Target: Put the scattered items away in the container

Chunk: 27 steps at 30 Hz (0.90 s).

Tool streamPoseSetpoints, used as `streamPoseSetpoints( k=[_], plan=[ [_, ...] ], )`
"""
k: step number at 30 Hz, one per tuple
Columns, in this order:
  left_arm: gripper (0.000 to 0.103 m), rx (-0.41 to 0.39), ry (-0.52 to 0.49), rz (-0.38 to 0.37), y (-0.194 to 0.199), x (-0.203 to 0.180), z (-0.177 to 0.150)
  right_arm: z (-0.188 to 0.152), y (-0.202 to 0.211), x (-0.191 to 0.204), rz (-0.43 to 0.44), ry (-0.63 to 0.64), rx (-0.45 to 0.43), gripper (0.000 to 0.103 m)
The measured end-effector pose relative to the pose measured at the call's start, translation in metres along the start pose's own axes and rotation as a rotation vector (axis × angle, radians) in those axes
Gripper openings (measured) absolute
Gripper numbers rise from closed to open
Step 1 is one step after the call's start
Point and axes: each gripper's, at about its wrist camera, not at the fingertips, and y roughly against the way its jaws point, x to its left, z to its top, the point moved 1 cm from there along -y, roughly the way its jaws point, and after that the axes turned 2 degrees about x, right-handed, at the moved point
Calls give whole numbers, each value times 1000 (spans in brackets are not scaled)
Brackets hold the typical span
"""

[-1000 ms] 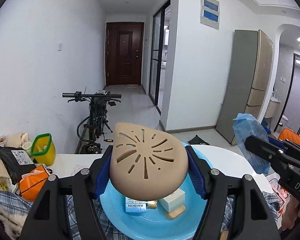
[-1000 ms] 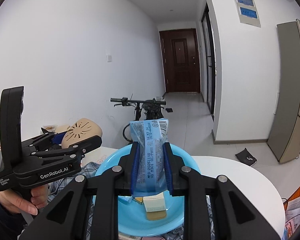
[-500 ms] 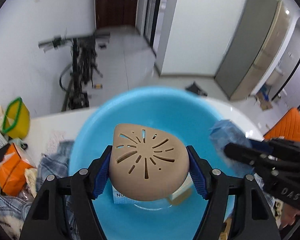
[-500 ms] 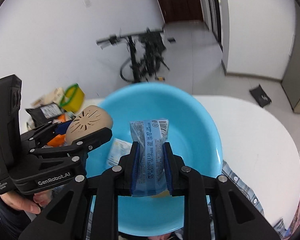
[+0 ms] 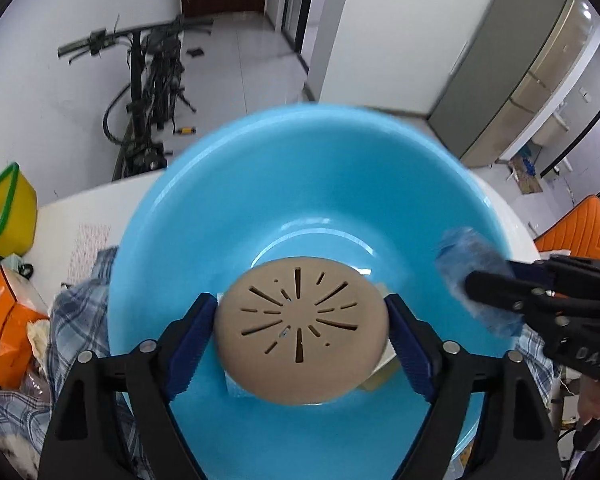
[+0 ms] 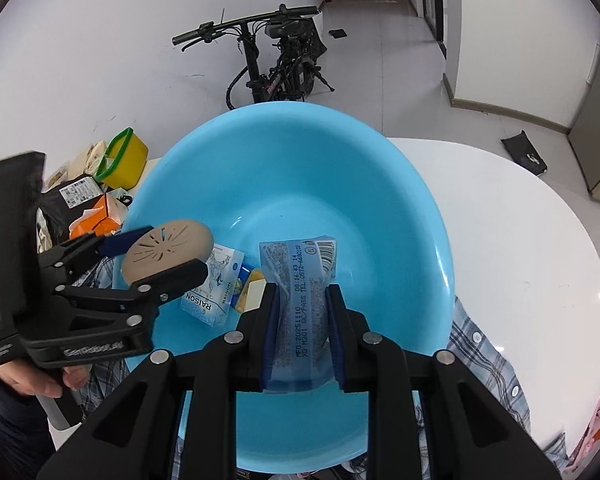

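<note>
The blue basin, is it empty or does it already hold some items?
Not empty. The right wrist view shows a RAISON packet and a small pale box lying on the bottom of the blue basin.

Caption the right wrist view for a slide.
Right gripper holds a blue packet over the blue basin; left gripper brings a tan slotted disc.

Both cameras are riding on the handheld grippers and looking steeply down along their fingers, close over the blue basin (image 5: 320,168) on the white table (image 6: 520,240). The left wrist view is sitting nearest, its lower frame filled by the basin, perhaps blurred at the far rim. The right wrist view is looking from the basin's right, catching the left gripper (image 6: 168,256) at its left edge. Both are sharing the basin, the bicycle (image 6: 276,60) and the yellow tub (image 5: 10,208).
</note>
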Motion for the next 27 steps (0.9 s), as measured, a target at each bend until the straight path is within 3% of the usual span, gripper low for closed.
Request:
streamPoseSetpoints(
  k=[3, 18, 20, 22, 27],
  plan=[
    [94, -41, 32, 23, 8, 4, 0, 3, 5, 2, -4, 3, -16, 22],
    [95, 41, 76, 33, 9, 9, -11, -5, 13, 4, -29, -17, -30, 22],
    [95, 50, 96, 20, 10, 11, -14, -4, 12, 0, -22, -30, -37, 32],
    [95, 55, 106, 21, 10, 14, -15, -5, 10, -5, 3, -60, -35, 76],
    [95, 57, 117, 22, 10, 14, -16, -9, 13, -14, 10, -97, -56, 78]
  ],
)
